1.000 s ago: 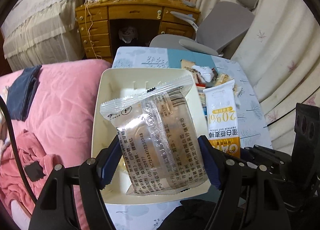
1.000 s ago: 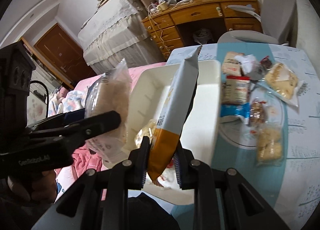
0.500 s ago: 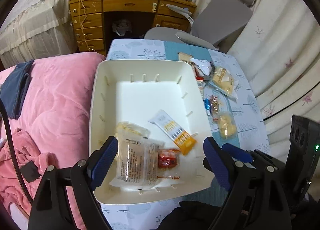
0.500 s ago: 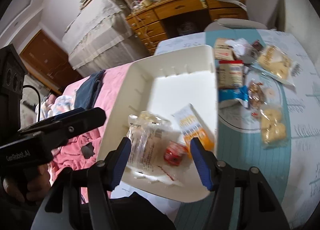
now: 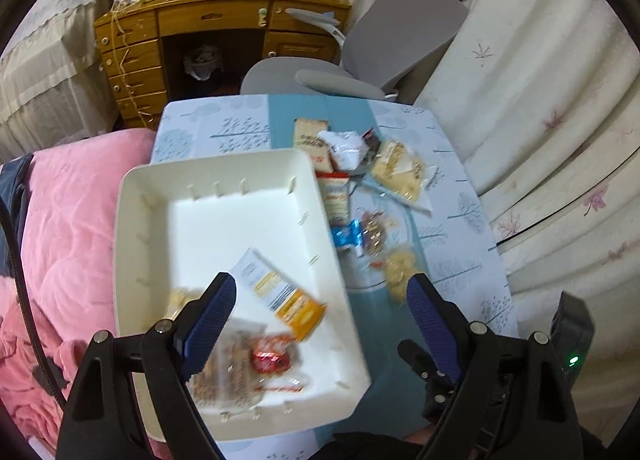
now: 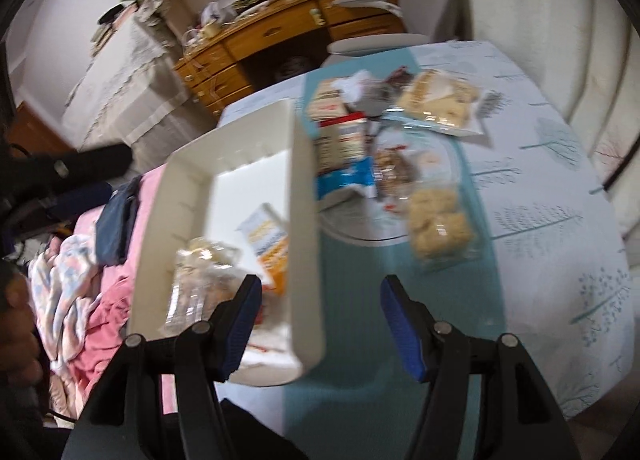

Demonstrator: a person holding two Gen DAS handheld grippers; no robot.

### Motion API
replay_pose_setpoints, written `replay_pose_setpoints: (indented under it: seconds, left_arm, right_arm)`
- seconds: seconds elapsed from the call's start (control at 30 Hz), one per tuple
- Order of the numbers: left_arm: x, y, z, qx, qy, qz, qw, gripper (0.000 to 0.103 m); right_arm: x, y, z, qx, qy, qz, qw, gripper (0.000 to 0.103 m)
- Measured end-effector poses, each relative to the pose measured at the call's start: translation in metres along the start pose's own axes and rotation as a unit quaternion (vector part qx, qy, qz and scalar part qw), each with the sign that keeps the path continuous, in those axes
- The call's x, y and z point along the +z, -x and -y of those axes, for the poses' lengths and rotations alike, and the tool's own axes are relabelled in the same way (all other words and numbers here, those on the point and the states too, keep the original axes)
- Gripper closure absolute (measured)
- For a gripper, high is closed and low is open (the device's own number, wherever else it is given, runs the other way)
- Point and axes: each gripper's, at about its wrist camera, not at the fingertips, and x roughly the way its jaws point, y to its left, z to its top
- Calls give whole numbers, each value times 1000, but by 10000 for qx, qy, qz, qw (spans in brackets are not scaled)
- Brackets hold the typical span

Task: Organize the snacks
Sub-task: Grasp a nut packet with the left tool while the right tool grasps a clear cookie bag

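A white tray [image 5: 132,219] sits on the table's left side. In it lie an orange-and-white oat bar packet [image 5: 280,296], a clear biscuit packet [image 5: 228,372] and a small red snack [image 5: 270,358]. My left gripper [image 5: 320,296] is open and empty above the tray's near right corner. My right gripper [image 6: 320,300] is open and empty above the tray's right wall [image 6: 304,219]. Several loose snacks lie right of the tray: a clear biscuit bag [image 6: 438,221], a cracker bag [image 6: 438,101], a blue-ended packet [image 6: 346,179].
The table [image 6: 560,179] has a patterned blue-and-white cloth. A pink quilt [image 5: 60,219] lies left of the tray. A grey chair [image 5: 392,43] and a wooden desk [image 5: 208,19] stand beyond the table. A curtain [image 5: 540,99] hangs on the right.
Both grippers opened and dropped their packets into the tray: the clear biscuit packet from the left, the oat bar from the right. Both grippers have since shifted right, towards the loose snacks.
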Motion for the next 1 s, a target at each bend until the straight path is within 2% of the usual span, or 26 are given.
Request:
replay_pose_setpoints:
  seconds: [0.13,0.5,0.7,1.0]
  left_arm:
    - [18,-16,17,-119,-55,-193,9997,17]
    - [62,-88,66,-233,-402,-1014,9938,17]
    - [75,-141,90,-55,-582,-1623,9850,17]
    - [72,-220,110,477,-742,-2530,9635,17]
  right_arm:
    - [6,-5,23,-247,-190,69,9995,30]
    - [19,-39,63,-881,41,92,9961,30]
    - [17,-58,73,-983,363,102,9944,30]
    - [9,-83,79,-832,719,63,9939,30]
